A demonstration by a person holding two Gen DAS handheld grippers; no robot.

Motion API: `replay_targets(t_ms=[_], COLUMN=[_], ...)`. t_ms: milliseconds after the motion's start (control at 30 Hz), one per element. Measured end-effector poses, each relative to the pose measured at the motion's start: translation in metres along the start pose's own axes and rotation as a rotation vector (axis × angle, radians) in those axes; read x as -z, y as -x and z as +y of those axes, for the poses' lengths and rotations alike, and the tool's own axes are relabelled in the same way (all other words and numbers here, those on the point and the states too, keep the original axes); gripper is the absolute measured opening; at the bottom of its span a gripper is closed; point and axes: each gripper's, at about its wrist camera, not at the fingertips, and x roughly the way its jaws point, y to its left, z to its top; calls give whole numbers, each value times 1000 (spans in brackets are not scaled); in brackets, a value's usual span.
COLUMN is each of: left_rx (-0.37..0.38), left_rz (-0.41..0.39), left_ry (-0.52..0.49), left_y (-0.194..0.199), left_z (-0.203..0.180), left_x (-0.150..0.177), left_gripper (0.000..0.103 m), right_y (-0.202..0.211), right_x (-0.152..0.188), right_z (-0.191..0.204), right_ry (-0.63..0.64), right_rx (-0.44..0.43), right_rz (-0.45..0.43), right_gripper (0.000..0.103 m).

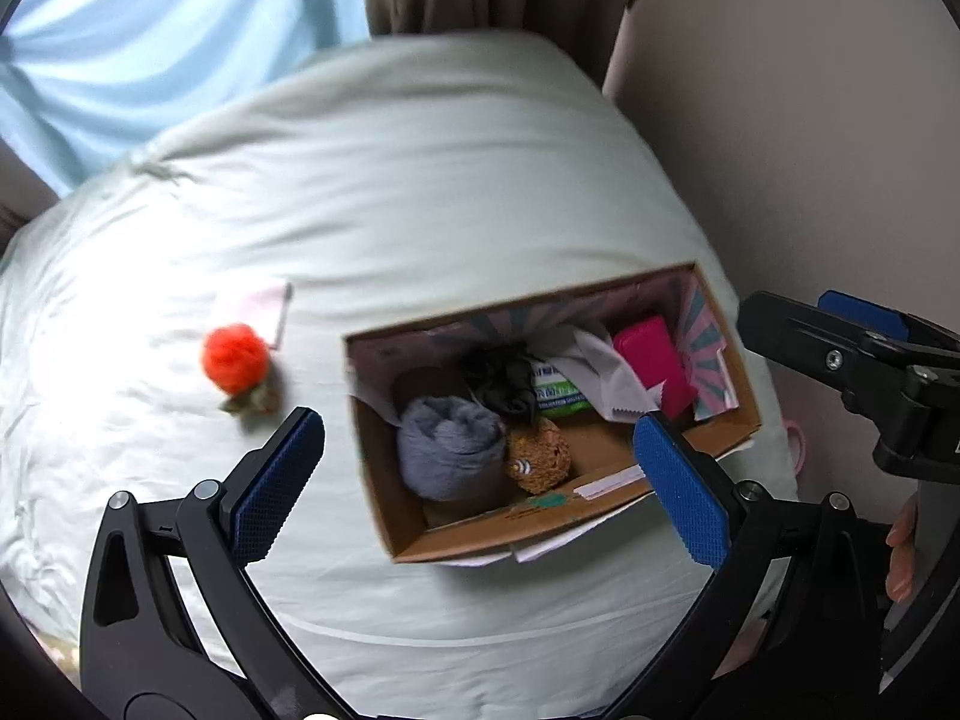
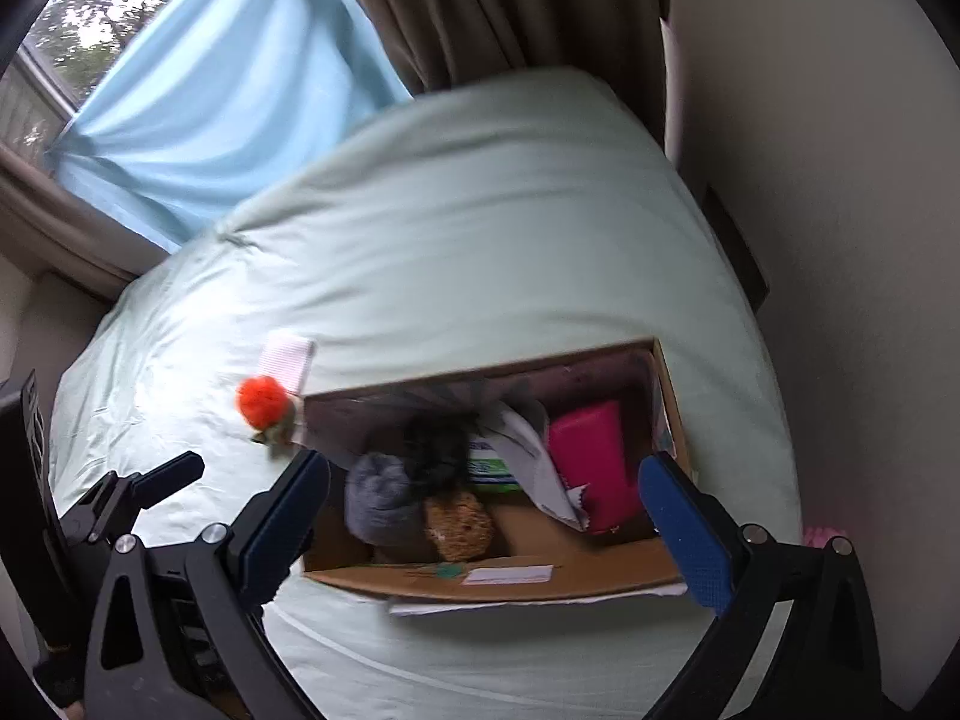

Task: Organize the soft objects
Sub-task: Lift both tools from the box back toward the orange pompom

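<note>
Still out: orange pom-pom toy, light, squashy—pinch fluffy middle; left gripper and right gripper both agape, empty.

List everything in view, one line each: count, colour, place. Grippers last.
Open cardboard box: one, brown, on the bed.
Rolled grey sock bundle: one, grey, in the box's left part.
Fuzzy brown plush toy: one, brown, in the box beside the grey bundle.
Crumpled black fabric piece: one, black, in the box behind them.
Green-and-white packet: one, mid box, partly covered.
White paper sheet: one, white, over the packet.
Magenta rectangular case: one, box's right end.
Orange fluffy pom-pom toy: one, orange, on the bed left of the box.
Pale pink folded cloth: one, behind the pom-pom.
Pale green bedsheet: one.
Light blue curtain: one, at the window.
Left gripper: open.
Right gripper: open.
</note>
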Motion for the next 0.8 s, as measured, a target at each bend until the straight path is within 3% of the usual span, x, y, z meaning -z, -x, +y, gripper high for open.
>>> replay_targets(t_ms=[433, 800], left_rx=[-20, -64], left_rz=[-192, -260], left_ry=[100, 129], left_y=[130, 190], left_z=[90, 183], left_x=[43, 105], left_gripper=[103, 103], right_y=[101, 118], right_x=[23, 74], right_z=[103, 193], right_ry=[144, 196], right_rx=[38, 49], right_rz=[-186, -237], right_gripper=[103, 103])
